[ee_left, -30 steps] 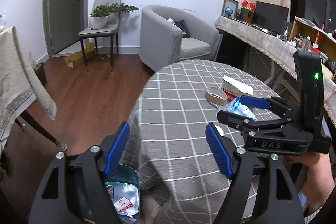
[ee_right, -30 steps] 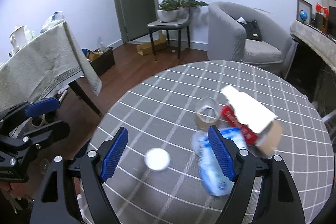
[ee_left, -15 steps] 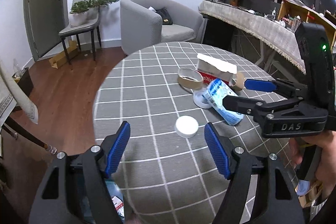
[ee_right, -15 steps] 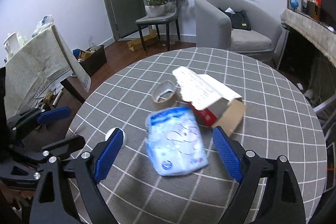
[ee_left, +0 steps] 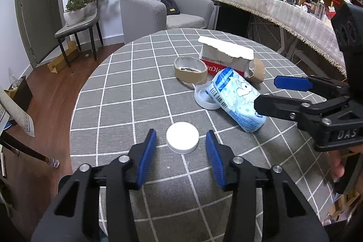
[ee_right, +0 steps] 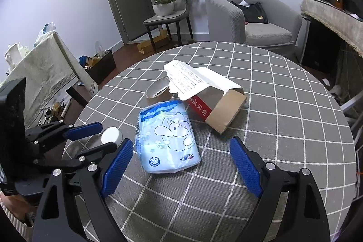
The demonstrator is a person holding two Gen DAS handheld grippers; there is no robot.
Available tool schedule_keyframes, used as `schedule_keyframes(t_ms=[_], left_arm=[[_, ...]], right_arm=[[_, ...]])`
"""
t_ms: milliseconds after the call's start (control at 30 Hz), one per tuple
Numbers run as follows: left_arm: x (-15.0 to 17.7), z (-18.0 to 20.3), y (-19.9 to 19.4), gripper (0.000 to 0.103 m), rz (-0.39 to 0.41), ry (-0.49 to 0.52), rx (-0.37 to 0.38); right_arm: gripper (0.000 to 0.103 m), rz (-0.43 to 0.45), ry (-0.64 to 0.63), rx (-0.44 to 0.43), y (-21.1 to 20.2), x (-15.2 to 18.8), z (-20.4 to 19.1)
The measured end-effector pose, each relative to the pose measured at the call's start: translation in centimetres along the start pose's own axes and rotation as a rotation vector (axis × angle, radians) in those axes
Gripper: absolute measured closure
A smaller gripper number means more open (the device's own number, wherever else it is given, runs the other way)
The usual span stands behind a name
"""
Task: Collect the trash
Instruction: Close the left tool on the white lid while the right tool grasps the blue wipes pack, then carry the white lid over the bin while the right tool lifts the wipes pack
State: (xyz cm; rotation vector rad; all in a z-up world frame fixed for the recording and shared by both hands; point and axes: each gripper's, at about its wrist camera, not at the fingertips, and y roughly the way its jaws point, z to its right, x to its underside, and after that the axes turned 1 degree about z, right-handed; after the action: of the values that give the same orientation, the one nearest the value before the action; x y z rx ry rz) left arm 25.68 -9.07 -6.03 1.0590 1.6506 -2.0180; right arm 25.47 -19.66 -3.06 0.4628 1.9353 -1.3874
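Nothing on the checked round table is yet collected. The left gripper, its jaws just narrowed, brackets the white cap without touching it; earlier only floor and a bin lay beneath. The right gripper is held wide, unclosed, around the near end of the blue tissue pack. Beyond lie the cardboard tape roll and torn carton, untouched.

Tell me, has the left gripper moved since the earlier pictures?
Yes. The left gripper has come in over the checked table to the white cap, its jaws just closing around it.
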Motion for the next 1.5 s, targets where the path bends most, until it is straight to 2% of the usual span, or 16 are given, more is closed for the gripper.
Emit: schedule_keyframes(t_ms=[233, 400, 633, 1067, 1133, 1200, 1300, 1500], left_arm=[[-0.1, 0.0, 0.2, 0.07, 0.004, -0.009, 0.002], [-0.1, -0.3, 0.1, 0.071, 0.008, -0.008, 0.003], [-0.2, -2.3, -1.1, 0.071, 0.035, -0.077, -0.013], [0.2, -4.4, -2.5, 0.071, 0.047, -0.113, -0.022], [0.2, -4.8, -2.8, 0.071, 0.049, -0.116, -0.023], [0.2, -5.2, -3.1, 0.071, 0.053, -0.122, -0.023], [0.4, -5.7, -3.5, 0.071, 0.059, -0.133, -0.027], [0.9, -7.5, -4.7, 0.071, 0.07, -0.157, -0.05]], right_arm=[[0.015, -0.007, -0.003, -0.011, 0.2, 0.1, -0.1], [0.015, -0.012, -0.001, -0.015, 0.5, 0.0, -0.2], [0.015, -0.033, -0.028, -0.011, 1.4, -0.2, -1.4], [0.015, -0.109, -0.059, 0.096, 3.1, -0.2, -2.0], [0.024, -0.11, -0.06, 0.105, 3.2, -0.2, -2.1], [0.037, -0.102, -0.053, 0.097, 3.1, -0.3, -2.2], [0.044, -0.096, -0.042, 0.084, 3.1, -0.5, -2.6], [0.045, -0.035, -0.058, 0.058, 1.6, -2.0, -4.5]])
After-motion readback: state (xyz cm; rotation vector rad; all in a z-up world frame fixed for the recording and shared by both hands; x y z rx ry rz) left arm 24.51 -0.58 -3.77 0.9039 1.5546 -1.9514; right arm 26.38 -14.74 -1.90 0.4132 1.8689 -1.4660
